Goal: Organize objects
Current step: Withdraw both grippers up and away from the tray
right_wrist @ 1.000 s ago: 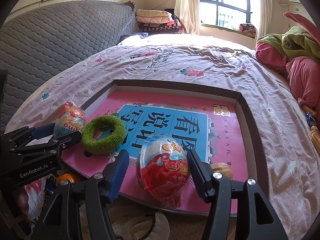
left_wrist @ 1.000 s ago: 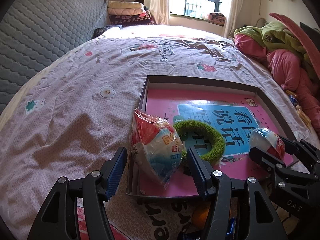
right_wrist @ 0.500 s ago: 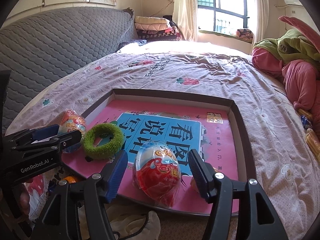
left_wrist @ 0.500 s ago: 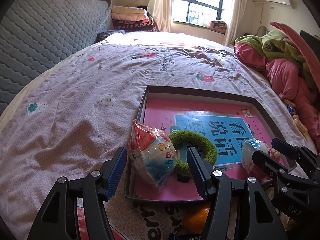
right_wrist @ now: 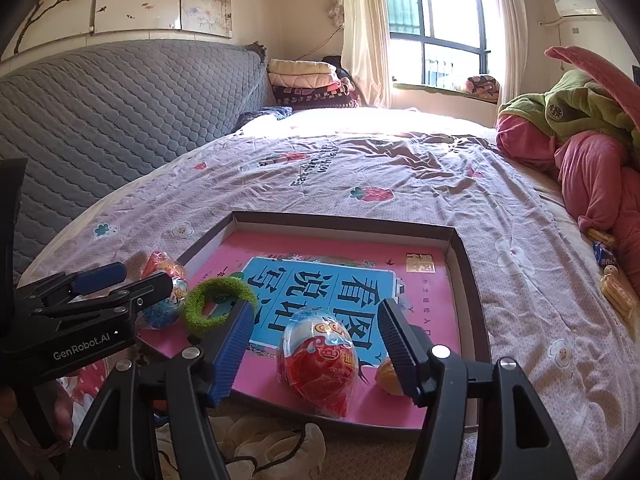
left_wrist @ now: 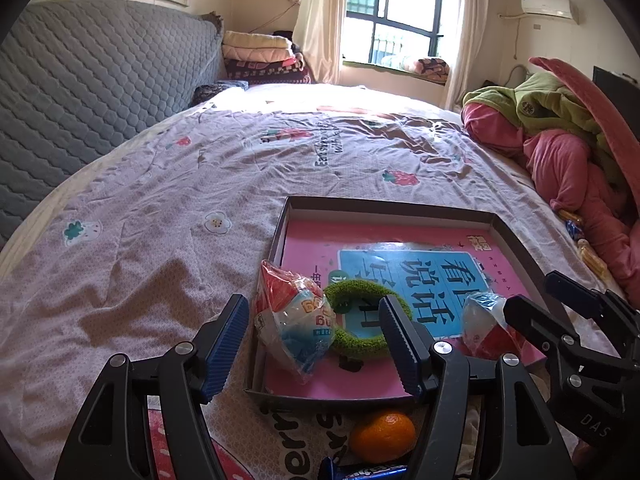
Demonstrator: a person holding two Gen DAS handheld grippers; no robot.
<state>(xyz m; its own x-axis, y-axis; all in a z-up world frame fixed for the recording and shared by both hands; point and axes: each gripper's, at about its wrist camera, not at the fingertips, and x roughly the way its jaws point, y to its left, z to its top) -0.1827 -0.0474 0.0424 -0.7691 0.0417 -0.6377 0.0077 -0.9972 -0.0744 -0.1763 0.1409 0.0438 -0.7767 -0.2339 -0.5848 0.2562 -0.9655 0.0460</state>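
Left claw opening, blue egg lying loose btwn pads.

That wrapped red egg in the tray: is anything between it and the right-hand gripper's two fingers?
Nothing visible. The red egg lies in the tray, in the open gap of the right gripper, touching neither finger.

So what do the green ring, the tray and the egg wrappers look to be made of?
Green ring: soft fuzzy fabric, seemingly terry or chenille, matte nap. Tray: probably cardboard, thin folded walls, dull brown outside, pale inside. Egg wrappers: thin clear plastic film, glossy, crinkled with glare; what lies beneath cannot be told.
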